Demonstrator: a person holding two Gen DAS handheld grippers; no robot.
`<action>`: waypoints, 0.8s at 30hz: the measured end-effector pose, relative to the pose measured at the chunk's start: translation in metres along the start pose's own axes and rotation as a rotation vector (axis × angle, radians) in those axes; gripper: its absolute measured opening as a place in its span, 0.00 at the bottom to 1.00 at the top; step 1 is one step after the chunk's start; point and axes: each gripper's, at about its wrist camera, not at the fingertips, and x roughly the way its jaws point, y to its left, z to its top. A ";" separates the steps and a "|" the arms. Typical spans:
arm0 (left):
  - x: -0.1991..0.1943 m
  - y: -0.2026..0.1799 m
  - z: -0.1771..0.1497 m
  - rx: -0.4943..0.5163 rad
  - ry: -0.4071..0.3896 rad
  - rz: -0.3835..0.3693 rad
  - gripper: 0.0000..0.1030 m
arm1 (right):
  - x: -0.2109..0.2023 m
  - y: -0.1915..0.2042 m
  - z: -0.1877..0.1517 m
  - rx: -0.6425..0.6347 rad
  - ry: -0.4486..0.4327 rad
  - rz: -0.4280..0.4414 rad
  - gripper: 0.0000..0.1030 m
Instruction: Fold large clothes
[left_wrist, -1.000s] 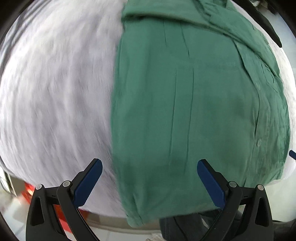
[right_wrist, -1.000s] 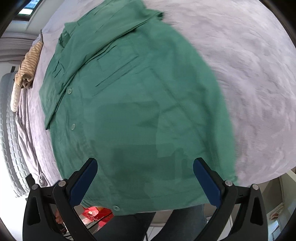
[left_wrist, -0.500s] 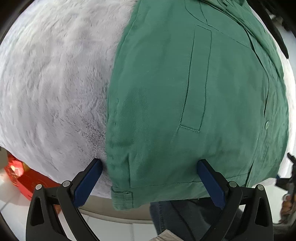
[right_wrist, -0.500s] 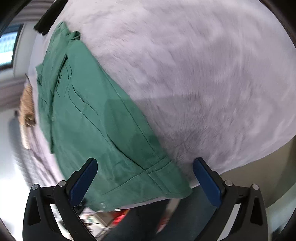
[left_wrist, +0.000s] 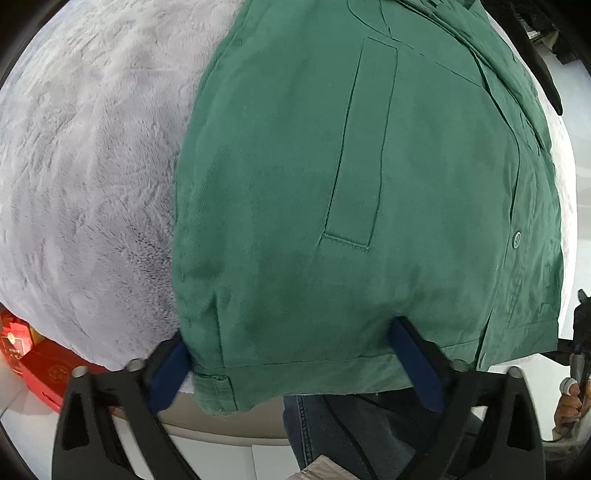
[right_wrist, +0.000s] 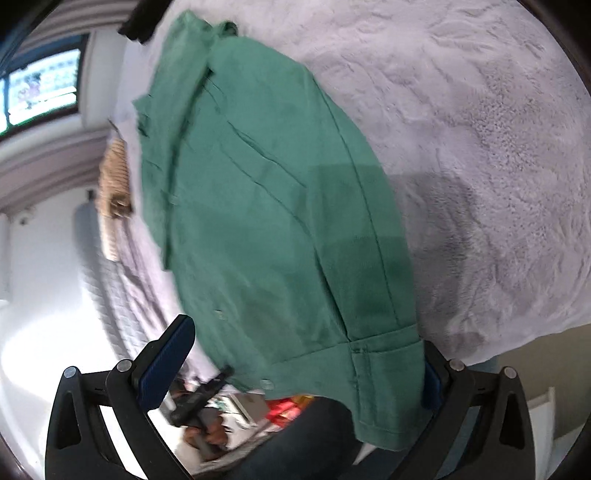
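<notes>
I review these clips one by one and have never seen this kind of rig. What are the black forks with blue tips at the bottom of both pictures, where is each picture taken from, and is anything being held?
There is no robot here. A person holds a pair of hand-held tongs in each hand, and a fisheye camera on each looks forward along its two blue-padded fingers. One picture comes from the left tongs, the other from the right tongs.

A green jacket lies flat on a fluffy pale grey blanket, its hem hanging over the near edge.

Each pair of tongs straddles one corner of the hem. The left jaws have just been closing, with the hem between them, but the pads do not press on it yet. The right jaws stand wide too. Nothing is held.
</notes>
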 end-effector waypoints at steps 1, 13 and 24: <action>-0.005 0.000 0.005 0.003 0.000 -0.001 0.78 | 0.003 -0.001 0.000 0.002 0.003 -0.022 1.00; -0.083 0.018 0.049 -0.015 -0.041 -0.412 0.20 | -0.019 0.042 0.006 -0.069 -0.044 0.079 0.08; -0.149 0.009 0.155 -0.028 -0.188 -0.518 0.20 | -0.050 0.157 0.051 -0.149 -0.217 0.248 0.07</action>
